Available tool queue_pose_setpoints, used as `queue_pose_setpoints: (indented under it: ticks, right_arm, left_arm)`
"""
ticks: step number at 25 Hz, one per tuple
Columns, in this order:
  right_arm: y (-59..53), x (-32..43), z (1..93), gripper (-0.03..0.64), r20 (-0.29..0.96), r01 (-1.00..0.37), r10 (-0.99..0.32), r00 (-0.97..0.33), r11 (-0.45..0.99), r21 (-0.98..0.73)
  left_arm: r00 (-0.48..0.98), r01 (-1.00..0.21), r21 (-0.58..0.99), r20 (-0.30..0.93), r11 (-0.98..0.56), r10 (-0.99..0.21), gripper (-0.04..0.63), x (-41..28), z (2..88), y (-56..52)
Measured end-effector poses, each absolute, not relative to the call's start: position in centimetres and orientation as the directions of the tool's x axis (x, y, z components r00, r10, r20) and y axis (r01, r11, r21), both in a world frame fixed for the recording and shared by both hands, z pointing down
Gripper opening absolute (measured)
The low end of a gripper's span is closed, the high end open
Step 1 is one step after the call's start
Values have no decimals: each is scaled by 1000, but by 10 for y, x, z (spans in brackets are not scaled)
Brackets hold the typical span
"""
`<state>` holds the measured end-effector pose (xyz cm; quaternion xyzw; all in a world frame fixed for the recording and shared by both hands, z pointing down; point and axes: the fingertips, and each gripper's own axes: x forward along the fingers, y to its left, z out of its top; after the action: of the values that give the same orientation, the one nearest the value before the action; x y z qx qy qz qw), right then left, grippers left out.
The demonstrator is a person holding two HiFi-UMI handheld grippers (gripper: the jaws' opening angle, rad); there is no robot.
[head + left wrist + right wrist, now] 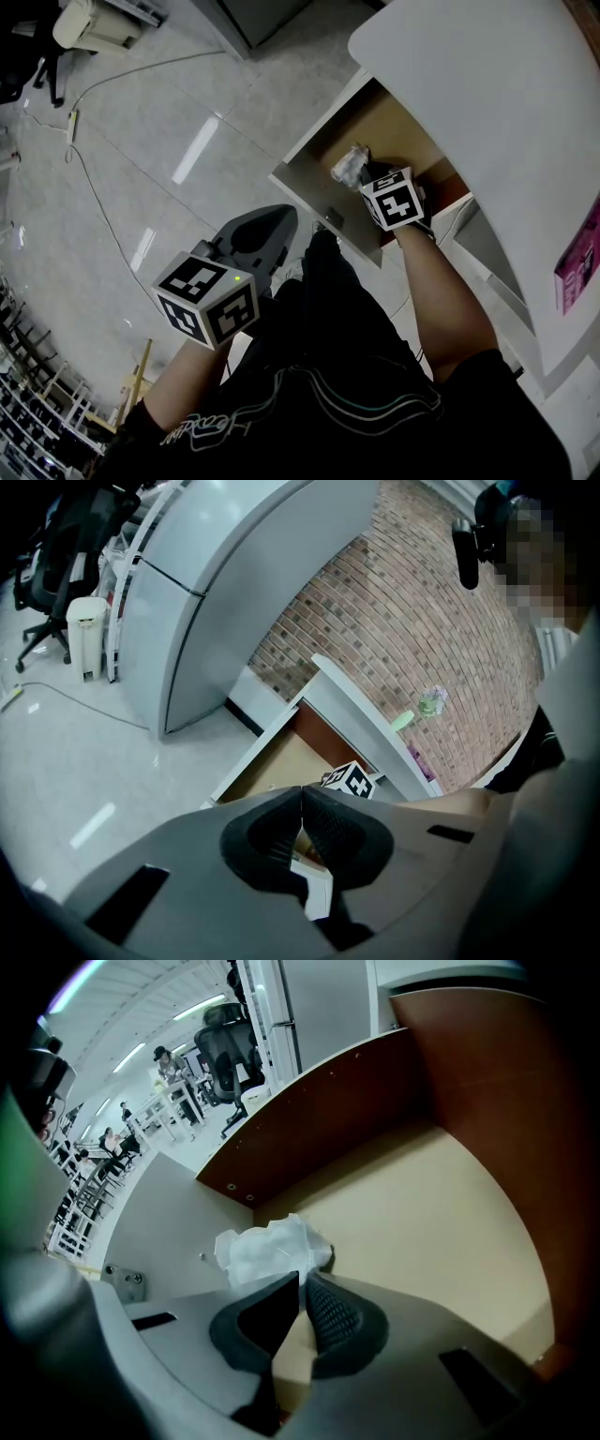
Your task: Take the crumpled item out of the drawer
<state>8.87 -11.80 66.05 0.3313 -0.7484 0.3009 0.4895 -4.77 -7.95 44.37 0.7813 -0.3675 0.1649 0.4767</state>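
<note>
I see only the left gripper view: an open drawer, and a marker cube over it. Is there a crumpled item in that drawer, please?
Observer: Yes. A crumpled white item lies on the drawer floor, near a corner.
Operator: Is the right claw on it?
Observer: The right gripper view shows the right claw shut, with its tips pinching the item's near edge.
Operator: And where is my left claw compared with the drawer?
Observer: The head view shows the left claw outside the drawer, held over the tiled floor beside the person's leg.
</note>
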Motion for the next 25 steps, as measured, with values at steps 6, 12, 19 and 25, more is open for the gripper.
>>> queue_pose_setpoints:
  ticks: [6,12,19,25]
  right_arm:
    - [-118,87,636,54,924,-803,-221,-312,582,-131]
    - [-111,85,592,54,903,-833,-268,-336,532,-152]
    - [-92,75,512,54,856,-839,-352,-380,521,-158]
    - [-66,69,424,54,787,-845,-446,-428,507,-172]
  left_arm:
    - [678,-729,624,600,-283,-425,23,-50,431,-75]
    - [685,-723,619,581,-307,-440,23,-54,404,-64]
    - [697,-713,608,556,-350,-453,23,-64,359,-36]
    - [717,-693,598,518,-402,-465,23,-71,315,-7]
